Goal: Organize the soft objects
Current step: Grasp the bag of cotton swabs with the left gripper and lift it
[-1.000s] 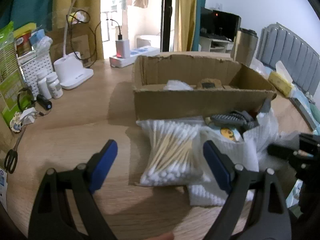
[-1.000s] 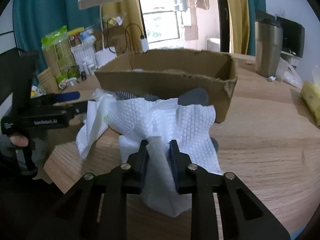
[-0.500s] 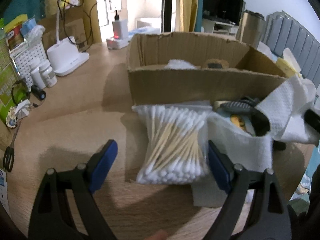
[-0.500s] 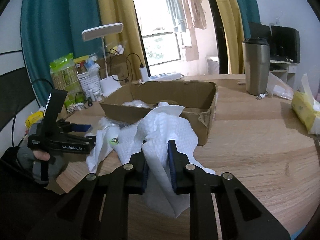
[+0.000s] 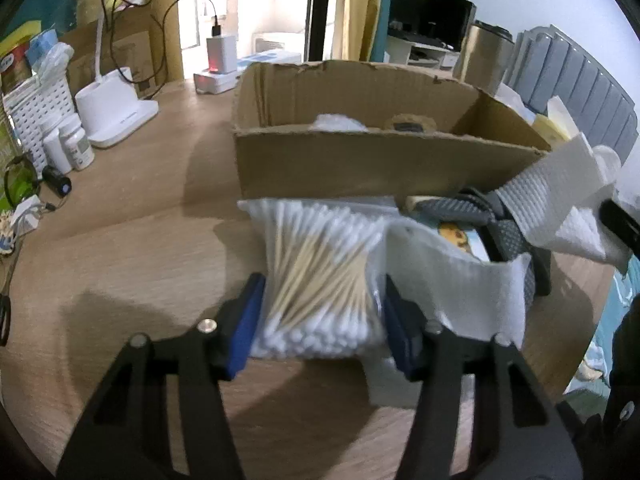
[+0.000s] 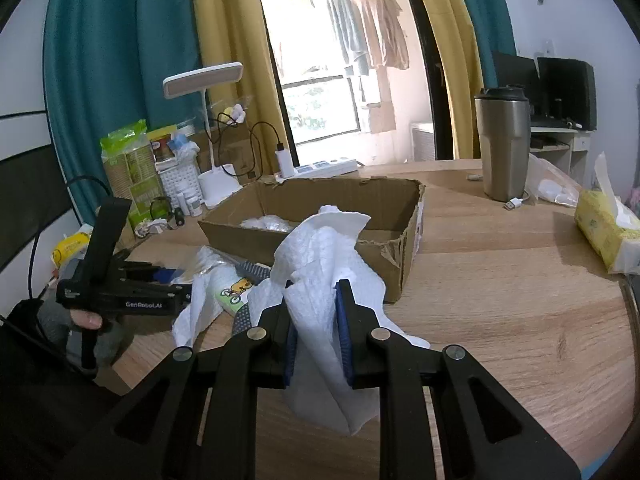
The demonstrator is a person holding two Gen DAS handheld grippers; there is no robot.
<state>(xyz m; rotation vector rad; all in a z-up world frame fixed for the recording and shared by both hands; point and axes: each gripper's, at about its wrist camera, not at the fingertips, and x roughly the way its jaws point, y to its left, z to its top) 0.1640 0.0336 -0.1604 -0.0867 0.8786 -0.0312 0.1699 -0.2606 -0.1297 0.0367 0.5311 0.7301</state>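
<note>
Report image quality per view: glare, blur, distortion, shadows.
Left wrist view: the window is blown out, the fisheye bends the table edge, the bag of cotton swabs and the cardboard box look slightly smeared, and soft shadows fall leftward. Right wrist view: the backlit window overexposes, the curtains bow, and the paper towel is sharp.

Blk grippers (image 6: pixel 316 332), blue pads, silver screws

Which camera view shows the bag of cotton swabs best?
The left wrist view. There the bag of cotton swabs fills the middle, between the closing blue pads of the left tool, in front of the cardboard box. The right wrist view shows almost nothing of it: the left tool and white paper towels cover that spot.
</note>
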